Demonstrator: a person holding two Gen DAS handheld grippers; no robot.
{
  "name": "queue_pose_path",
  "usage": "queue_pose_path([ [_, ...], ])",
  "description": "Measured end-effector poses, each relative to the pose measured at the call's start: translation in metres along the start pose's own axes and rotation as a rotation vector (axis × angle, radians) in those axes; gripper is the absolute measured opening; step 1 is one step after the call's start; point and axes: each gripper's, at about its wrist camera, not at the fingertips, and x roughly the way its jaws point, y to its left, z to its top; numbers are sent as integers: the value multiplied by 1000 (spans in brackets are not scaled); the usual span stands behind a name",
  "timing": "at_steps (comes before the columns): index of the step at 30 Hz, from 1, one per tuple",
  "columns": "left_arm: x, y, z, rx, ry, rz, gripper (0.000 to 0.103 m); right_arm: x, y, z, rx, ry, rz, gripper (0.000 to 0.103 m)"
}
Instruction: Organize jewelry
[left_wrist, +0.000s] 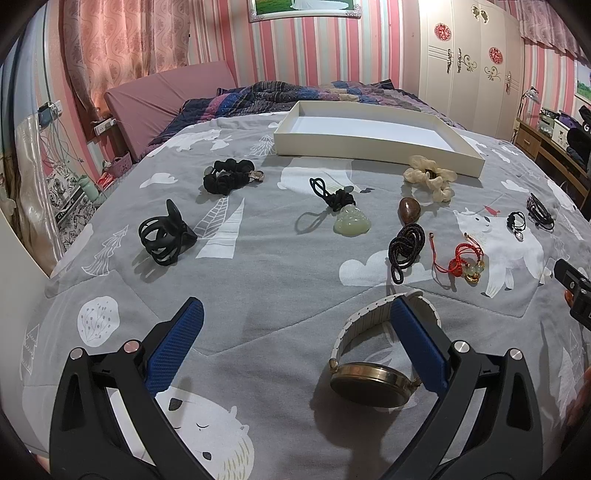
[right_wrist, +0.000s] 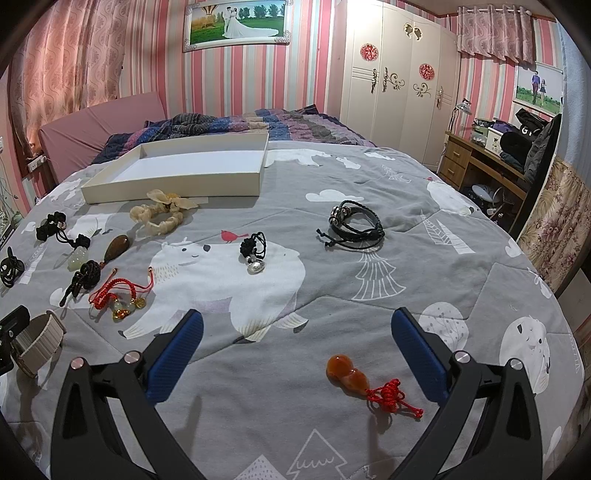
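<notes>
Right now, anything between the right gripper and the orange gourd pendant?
Nothing visible. The orange gourd pendant lies on bare bedspread between the open fingers of the right gripper, nearer the right finger; its red cord trails right.

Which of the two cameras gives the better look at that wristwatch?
The left wrist view: the wristwatch lies close, between the open fingers of the left hand-held gripper, dial and pale band both visible. The right wrist view shows only its band at the left edge.
</notes>
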Motion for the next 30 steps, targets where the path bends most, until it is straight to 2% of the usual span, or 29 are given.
queue_pose_path([
  [21, 1, 0, 0, -7, 3, -6, 100, 0, 0, 1, 1, 2, 0, 101],
  [30, 3, 5, 1, -31, 8, -7, 100, -4, -4, -3, 21, -28, -5, 101],
])
